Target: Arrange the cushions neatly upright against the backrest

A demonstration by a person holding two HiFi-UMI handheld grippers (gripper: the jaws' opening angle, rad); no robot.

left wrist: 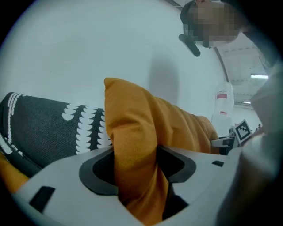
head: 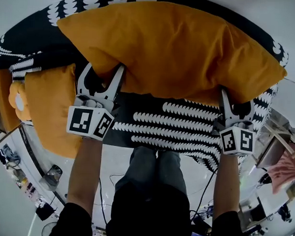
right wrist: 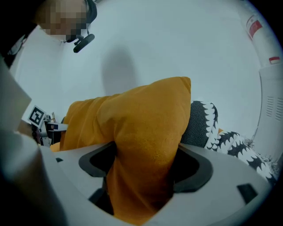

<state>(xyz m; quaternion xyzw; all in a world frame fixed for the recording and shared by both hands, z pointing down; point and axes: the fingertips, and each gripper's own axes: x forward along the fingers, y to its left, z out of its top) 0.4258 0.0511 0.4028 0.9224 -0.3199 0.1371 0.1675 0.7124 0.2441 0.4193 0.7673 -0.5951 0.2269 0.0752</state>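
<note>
My left gripper (head: 102, 76) has its jaws about halfway apart, with a thick fold of the large mustard-orange fabric cushion (head: 179, 43) bunched in the gap and both pads pressing on the cloth; my right gripper (head: 236, 101) stands a little wider and is closed the same way on a fatter fold that fills its gap from pad to pad; the left grips the cushion's near edge by its left corner and the right grips the same edge close to the right corner, so the cushion stretches broadside between my two hands; it hangs over the black sofa with white scallop pattern (head: 186, 126), its far edge toward the patterned backrest (head: 39, 38), though I cannot tell whether it touches there; in both gripper views it rises upright from the jaws against a white wall; a second orange cushion (head: 51, 107) lies at the sofa's left end, just beside my left gripper and apart from the one I hold.
</note>
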